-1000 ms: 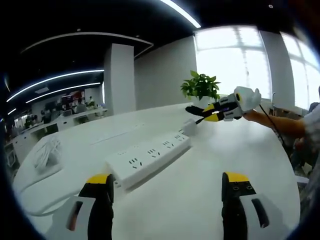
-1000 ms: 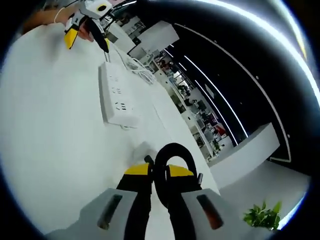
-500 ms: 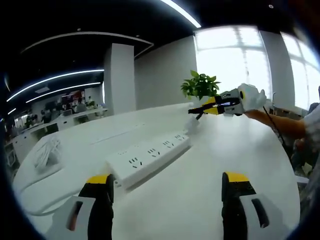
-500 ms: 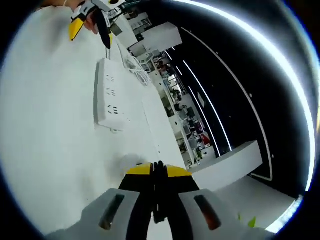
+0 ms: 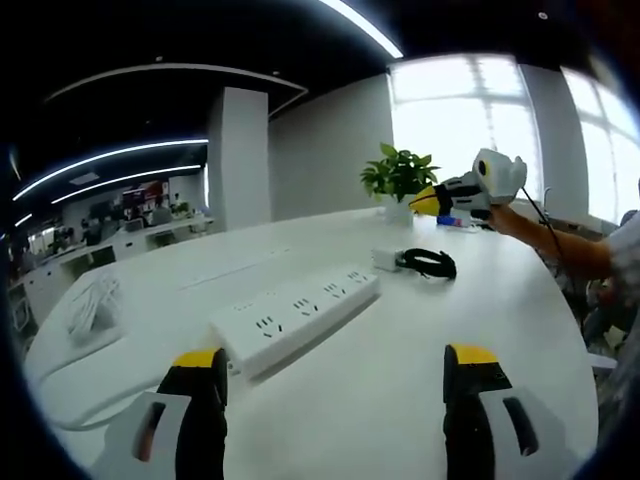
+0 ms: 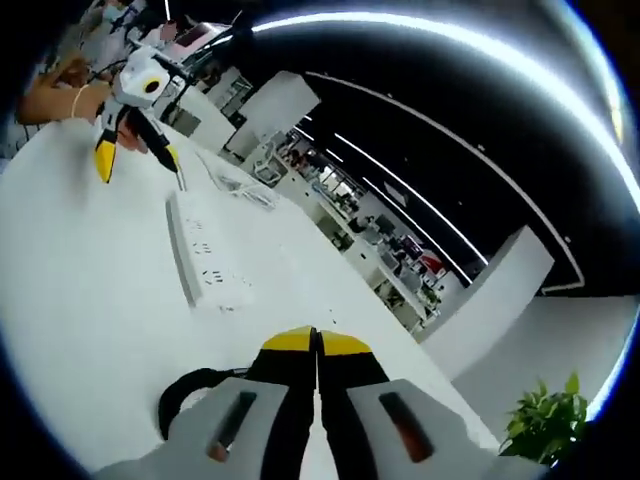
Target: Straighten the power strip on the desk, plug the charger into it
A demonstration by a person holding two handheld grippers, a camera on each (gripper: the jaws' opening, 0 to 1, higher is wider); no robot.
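White power strip [image 5: 296, 318] lies flat on the white table [image 5: 420, 380], running diagonally ahead of the left tool [image 5: 335, 390], whose yellow-tipped jaws stand wide apart with nothing between them. Just past the strip's far end sits the white charger [image 5: 384, 260] with its black coiled cable [image 5: 428, 263] beside it on the table. The right tool [image 6: 316, 345] hangs above the table with its jaws pressed together, holding nothing. A potted plant [image 5: 400, 175] stands farther back.
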